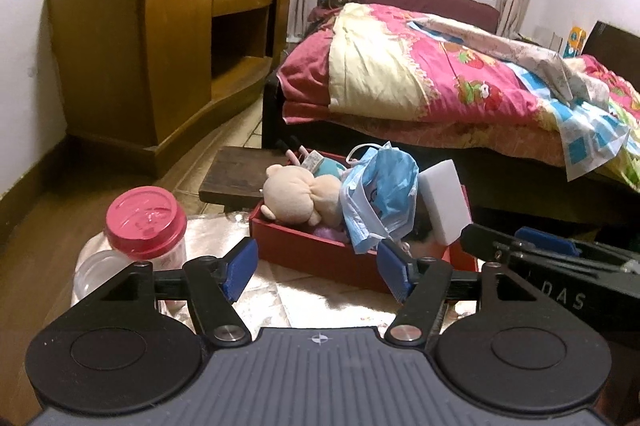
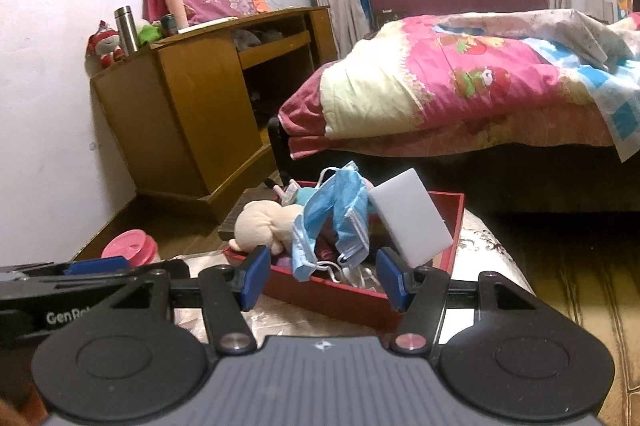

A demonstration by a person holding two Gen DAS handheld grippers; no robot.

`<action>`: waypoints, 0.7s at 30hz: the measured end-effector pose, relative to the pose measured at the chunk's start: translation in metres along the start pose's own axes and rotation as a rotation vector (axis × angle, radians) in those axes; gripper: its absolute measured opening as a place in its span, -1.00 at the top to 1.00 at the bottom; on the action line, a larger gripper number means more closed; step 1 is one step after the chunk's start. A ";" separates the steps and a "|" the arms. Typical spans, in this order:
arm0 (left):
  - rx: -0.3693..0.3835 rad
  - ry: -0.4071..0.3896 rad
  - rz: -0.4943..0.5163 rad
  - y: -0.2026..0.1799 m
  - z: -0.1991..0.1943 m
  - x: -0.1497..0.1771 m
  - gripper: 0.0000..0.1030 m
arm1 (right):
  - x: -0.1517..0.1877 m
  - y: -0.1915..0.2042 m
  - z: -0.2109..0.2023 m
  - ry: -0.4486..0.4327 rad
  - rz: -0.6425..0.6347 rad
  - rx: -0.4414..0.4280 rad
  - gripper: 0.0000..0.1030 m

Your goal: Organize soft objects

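A red box [image 1: 312, 252] stands on a small cloth-covered table [image 1: 280, 292] and holds soft things: a beige plush toy [image 1: 298, 193], crumpled blue face masks [image 1: 376, 193] and a white sponge block [image 1: 444, 201] leaning upright at its right side. My left gripper [image 1: 317, 272] hovers just before the box, open, nothing between its blue pads. In the right wrist view the same box [image 2: 328, 296], plush [image 2: 264, 226], masks [image 2: 336, 214] and sponge [image 2: 412, 222] lie ahead. My right gripper [image 2: 323, 280] is open and holds nothing. Each gripper shows at the other view's edge.
A clear jar with a pink lid [image 1: 144, 218] stands on the table left of the box. Behind are a dark wooden stool [image 1: 236, 173], a wooden cabinet [image 1: 160, 57] with a red doll and a flask on top, and a bed [image 1: 440, 77] with a pink quilt.
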State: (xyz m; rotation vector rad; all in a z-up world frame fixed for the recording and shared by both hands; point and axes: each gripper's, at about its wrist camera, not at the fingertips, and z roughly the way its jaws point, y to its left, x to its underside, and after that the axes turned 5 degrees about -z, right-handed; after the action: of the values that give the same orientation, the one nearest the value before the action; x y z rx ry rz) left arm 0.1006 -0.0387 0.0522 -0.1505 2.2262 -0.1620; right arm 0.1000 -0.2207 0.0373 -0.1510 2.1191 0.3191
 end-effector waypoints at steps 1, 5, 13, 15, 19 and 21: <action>0.003 -0.002 -0.003 0.001 -0.002 0.000 -0.28 | 0.001 0.002 -0.003 -0.004 -0.001 -0.001 0.32; -0.009 -0.025 0.001 0.001 -0.011 0.003 -0.29 | 0.003 0.007 -0.010 -0.019 -0.004 -0.001 0.32; -0.026 -0.044 0.004 0.004 -0.020 0.009 -0.32 | 0.006 0.012 -0.018 -0.031 -0.008 -0.010 0.32; -0.038 -0.050 0.008 0.004 -0.021 0.010 -0.32 | 0.007 0.014 -0.018 -0.029 -0.013 -0.013 0.32; -0.056 -0.057 0.011 0.005 -0.022 0.011 -0.34 | 0.009 0.016 -0.017 -0.025 -0.021 -0.019 0.31; -0.069 -0.065 0.019 0.004 -0.022 0.012 -0.34 | 0.010 0.017 -0.016 -0.024 -0.024 -0.020 0.31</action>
State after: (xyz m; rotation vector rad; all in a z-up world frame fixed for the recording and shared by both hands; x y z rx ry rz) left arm 0.0759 -0.0350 0.0556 -0.1702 2.1683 -0.0684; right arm 0.0780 -0.2083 0.0400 -0.1829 2.0892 0.3268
